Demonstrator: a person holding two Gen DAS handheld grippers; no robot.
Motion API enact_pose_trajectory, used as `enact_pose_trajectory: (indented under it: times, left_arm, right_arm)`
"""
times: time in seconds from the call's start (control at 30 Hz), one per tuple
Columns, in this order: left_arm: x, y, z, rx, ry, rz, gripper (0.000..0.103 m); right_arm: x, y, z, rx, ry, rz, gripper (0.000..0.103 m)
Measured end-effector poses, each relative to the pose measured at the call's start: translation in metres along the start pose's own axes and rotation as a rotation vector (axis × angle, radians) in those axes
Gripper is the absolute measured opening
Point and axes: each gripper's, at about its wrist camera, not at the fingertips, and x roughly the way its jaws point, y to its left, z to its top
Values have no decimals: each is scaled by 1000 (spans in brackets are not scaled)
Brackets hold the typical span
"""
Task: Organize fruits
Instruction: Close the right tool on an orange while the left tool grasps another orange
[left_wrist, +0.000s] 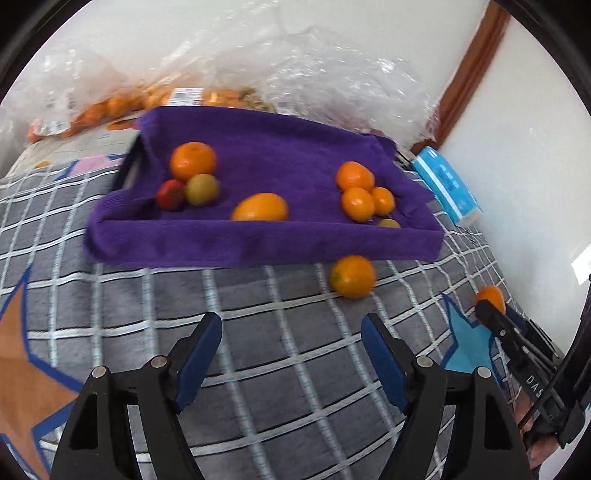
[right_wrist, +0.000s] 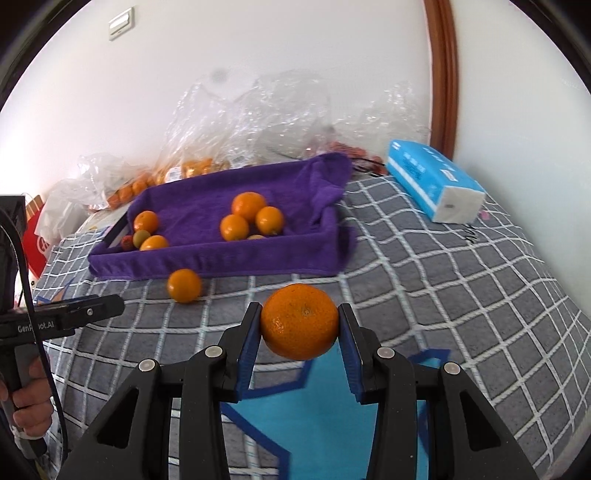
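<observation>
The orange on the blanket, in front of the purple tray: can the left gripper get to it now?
Probably yes. The left gripper is open and holds nothing, and only bare blanket lies between it and the orange, which sits outside the purple tray.

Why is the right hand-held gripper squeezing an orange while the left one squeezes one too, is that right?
Not quite. The right hand-held gripper does squeeze an orange, but the left hand-held gripper is open and holds nothing, as the left wrist view shows.
</observation>
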Motion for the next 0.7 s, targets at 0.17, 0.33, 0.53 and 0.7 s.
enact_pose_trajectory:
  times: [0.17,0.33,0.53,0.7]
  left_arm:
    - [16,-24,10,37,-6,-10,76]
    - [35,-41,18,39,-2,19,74]
    - [45,-46,16,46,-23,76,34]
    - [34,-37,15,20,-18,42,34]
  right_arm:
    - [2,-15,-7,-5,4,-23,41]
    - [8,-27,-10,18,18,-18,41]
    - [10,-35,-12,41,20,-9,41]
    - [8,-33,-10,38,22,7,41]
